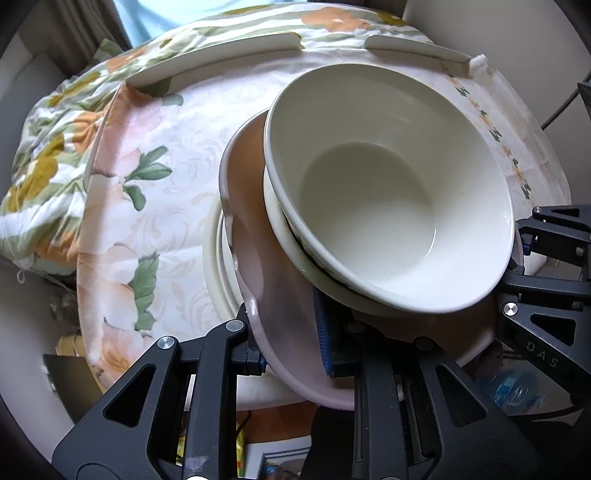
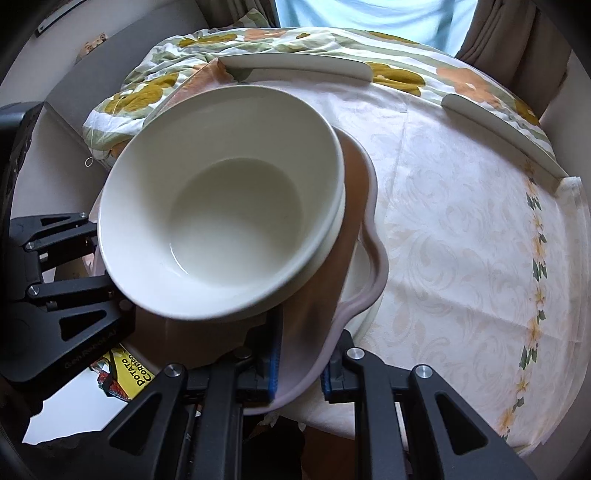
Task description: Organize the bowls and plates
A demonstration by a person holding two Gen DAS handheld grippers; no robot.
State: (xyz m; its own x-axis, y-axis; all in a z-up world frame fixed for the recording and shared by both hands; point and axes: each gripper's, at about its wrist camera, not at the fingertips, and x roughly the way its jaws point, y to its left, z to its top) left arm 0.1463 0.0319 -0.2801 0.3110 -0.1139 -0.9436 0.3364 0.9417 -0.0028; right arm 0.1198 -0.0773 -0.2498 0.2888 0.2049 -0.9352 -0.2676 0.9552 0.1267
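Note:
A pink scalloped plate [image 1: 255, 258] [image 2: 369, 236] carries two nested white bowls [image 1: 373, 184] [image 2: 229, 206]. My left gripper [image 1: 291, 350] is shut on the plate's near rim, one blue pad above it and one below. My right gripper [image 2: 299, 369] is shut on the opposite rim the same way. Each gripper also shows at the edge of the other's view, the right gripper [image 1: 535, 258] and the left gripper [image 2: 66, 258]. Just under the pink plate, a white plate [image 1: 216, 266] [image 2: 364, 284] lies on the table.
The table has a pale floral cloth [image 1: 166, 192] [image 2: 461, 240] and raised white rim pieces [image 1: 221, 55] [image 2: 498, 122] along its far edge. A flowered quilt [image 1: 44, 166] lies beyond it. A person in a light blue top [image 2: 369, 14] stands behind. A potato crisp bag [image 2: 129, 373] and a bottle [image 1: 517, 387] lie below.

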